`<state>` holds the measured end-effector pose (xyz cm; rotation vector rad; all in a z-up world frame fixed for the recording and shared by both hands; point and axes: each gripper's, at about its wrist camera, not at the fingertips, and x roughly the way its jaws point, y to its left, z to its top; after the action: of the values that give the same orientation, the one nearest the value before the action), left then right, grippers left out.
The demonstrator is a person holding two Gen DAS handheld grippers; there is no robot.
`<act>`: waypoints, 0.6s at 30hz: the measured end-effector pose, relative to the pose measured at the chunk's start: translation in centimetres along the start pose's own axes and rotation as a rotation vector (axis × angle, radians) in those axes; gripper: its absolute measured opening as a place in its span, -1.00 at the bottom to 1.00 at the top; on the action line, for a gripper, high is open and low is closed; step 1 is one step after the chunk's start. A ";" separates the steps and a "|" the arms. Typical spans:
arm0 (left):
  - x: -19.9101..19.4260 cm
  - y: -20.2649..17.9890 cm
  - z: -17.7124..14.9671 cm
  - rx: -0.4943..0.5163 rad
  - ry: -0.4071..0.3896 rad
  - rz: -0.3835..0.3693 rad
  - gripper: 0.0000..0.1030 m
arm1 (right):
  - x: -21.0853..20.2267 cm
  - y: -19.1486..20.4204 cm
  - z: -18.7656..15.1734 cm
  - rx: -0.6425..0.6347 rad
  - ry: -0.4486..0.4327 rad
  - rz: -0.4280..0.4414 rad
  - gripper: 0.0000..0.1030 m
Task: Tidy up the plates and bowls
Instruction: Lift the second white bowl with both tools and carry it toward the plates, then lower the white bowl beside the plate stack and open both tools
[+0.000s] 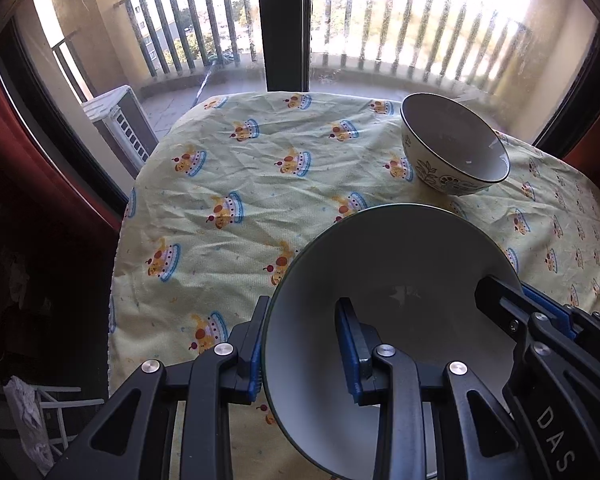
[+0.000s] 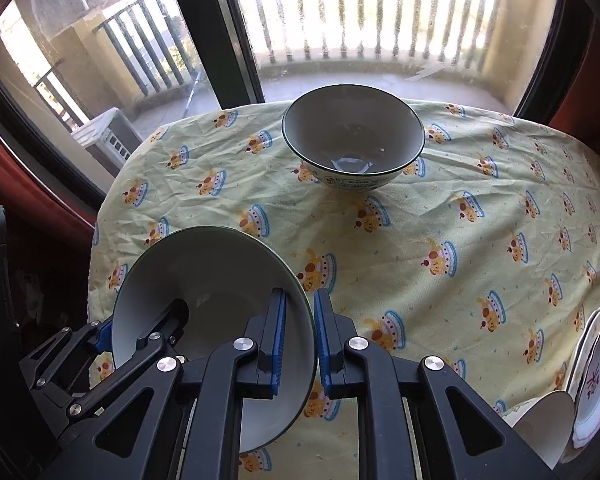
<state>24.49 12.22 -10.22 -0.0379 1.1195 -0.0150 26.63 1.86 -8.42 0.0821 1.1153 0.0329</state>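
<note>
A large white bowl with a dark rim (image 1: 388, 264) (image 2: 204, 276) hangs tilted over the near part of the yellow cake-print cloth, held from two sides. My left gripper (image 1: 304, 340) is shut on its left rim, one finger outside and one inside. On the opposite rim my right gripper (image 2: 300, 328) is shut, and it shows at the right of the left wrist view (image 1: 512, 312). A second bowl with a leaf pattern (image 1: 456, 148) (image 2: 352, 140) stands upright at the far side of the table.
The table (image 2: 440, 208) ends at a window and balcony railing behind and drops off at the left. Patterned plates (image 2: 596, 376) and a plain white dish (image 2: 548, 428) lean at the near right edge. Open cloth lies between the two bowls.
</note>
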 end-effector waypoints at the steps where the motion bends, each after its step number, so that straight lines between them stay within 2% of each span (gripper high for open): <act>1: -0.3 -0.4 -0.3 -0.004 0.001 0.000 -0.40 | -0.4 -0.4 -0.2 -0.003 0.002 0.004 -0.66; 18: -5.8 -10.4 -3.6 0.013 -0.040 -0.017 -0.40 | -7.8 -10.0 -2.9 -0.014 -0.050 0.001 -0.66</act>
<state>18.77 1.94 -6.21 -0.0364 1.0790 -0.0367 20.48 -8.47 -3.49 0.0702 1.0651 0.0394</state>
